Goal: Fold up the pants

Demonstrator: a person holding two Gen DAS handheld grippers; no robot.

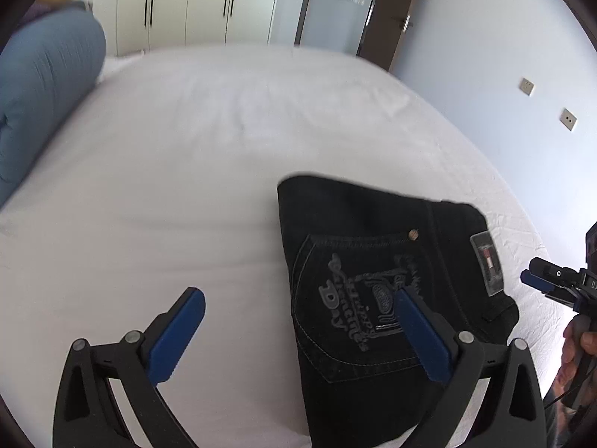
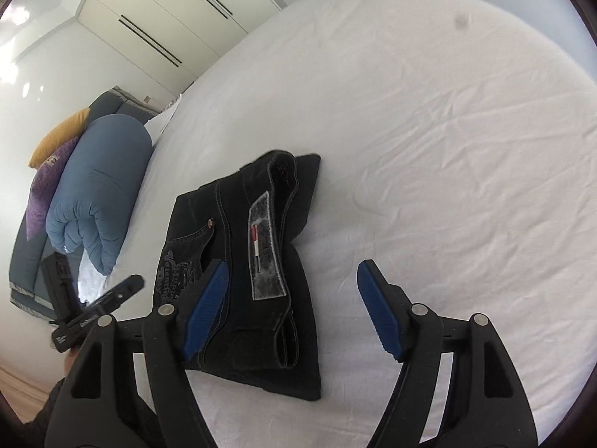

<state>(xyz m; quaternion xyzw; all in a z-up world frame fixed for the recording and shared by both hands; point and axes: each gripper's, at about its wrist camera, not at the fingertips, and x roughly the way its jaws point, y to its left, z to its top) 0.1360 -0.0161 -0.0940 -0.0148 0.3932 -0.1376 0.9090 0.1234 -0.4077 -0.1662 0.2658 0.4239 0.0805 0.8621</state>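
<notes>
Black jeans (image 1: 354,224) lie folded into a compact rectangle on the white bed (image 1: 168,156), back pocket with grey embroidery and waistband label facing up. My left gripper (image 1: 298,293) hovers open over the bundle's left edge: one blue pad is above the sheet, the other above the pocket, and neither presses the cloth. In the right wrist view the same jeans (image 2: 238,201) lie under my right gripper (image 2: 291,263), which is open too, its left pad over the denim and its right pad over bare sheet. The right gripper (image 1: 530,272) also shows at the left view's right edge, held by a hand (image 1: 574,339).
A rolled blue duvet (image 2: 100,186) lies at the bed's head with a yellow pillow (image 2: 59,134) and a purple one (image 2: 44,183) behind it. White wardrobes (image 1: 186,0) and a door (image 1: 395,15) stand beyond the bed. The wide white sheet (image 2: 447,130) stretches around the jeans.
</notes>
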